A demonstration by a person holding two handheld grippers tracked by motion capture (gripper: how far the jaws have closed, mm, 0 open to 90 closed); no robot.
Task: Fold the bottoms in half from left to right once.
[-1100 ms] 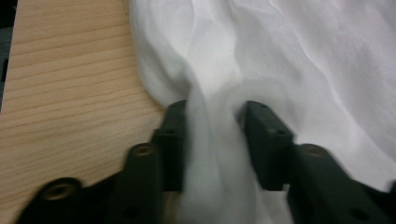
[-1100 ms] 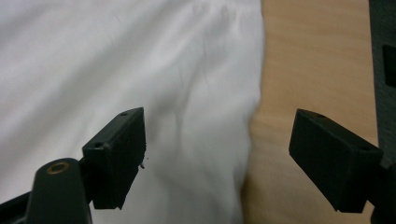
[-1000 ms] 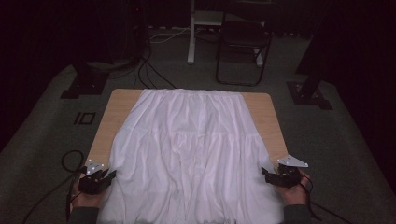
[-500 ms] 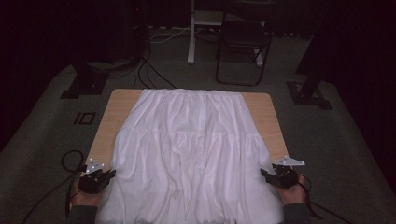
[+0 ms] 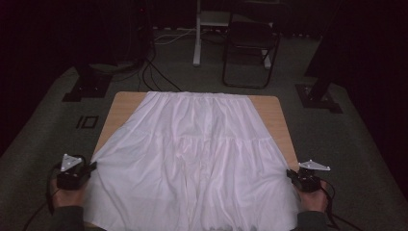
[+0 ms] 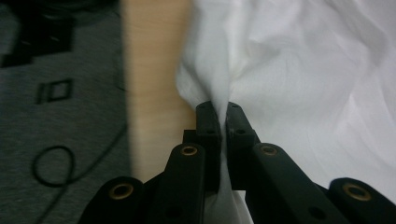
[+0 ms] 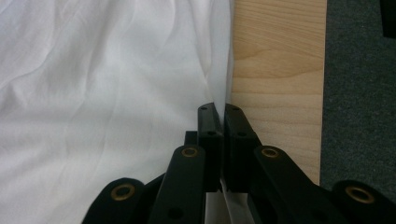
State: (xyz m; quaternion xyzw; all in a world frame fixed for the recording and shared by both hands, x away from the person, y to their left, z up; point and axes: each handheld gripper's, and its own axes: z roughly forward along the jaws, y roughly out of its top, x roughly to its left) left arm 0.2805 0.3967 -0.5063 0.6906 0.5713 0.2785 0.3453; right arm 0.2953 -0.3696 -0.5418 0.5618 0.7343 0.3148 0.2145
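The white skirt (image 5: 195,163) lay spread flat over most of the wooden table (image 5: 272,108), gathered waistband at the far edge, hem toward the person, flaring wider as it came nearer. Fabric looked thin, soft, matte, w/ fine vertical pleats up top, a horizontal tier seam about midway, and loose wrinkles below. Left gripper (image 5: 91,167) was at the skirt's left edge near the hem; in the left gripper view (image 6: 217,114) its black jaws had just been closing and were clenched on a pinch of the cloth (image 6: 289,79), which bunched into a fold right ahead of the tips. Right gripper (image 5: 290,173) sat at the right edge; in the right gripper view (image 7: 217,112) its jaws had just been closing too and were pinched on the thin side edge of the fabric (image 7: 102,93), pale woodgrain showing just beside it. Both grippers were black plastic w/ brass rivets and grey triangular plates on top. Beyond the table: dark grey carpet (image 5: 337,139), a black folding chair (image 5: 250,48), cables (image 5: 154,72) on the floor.
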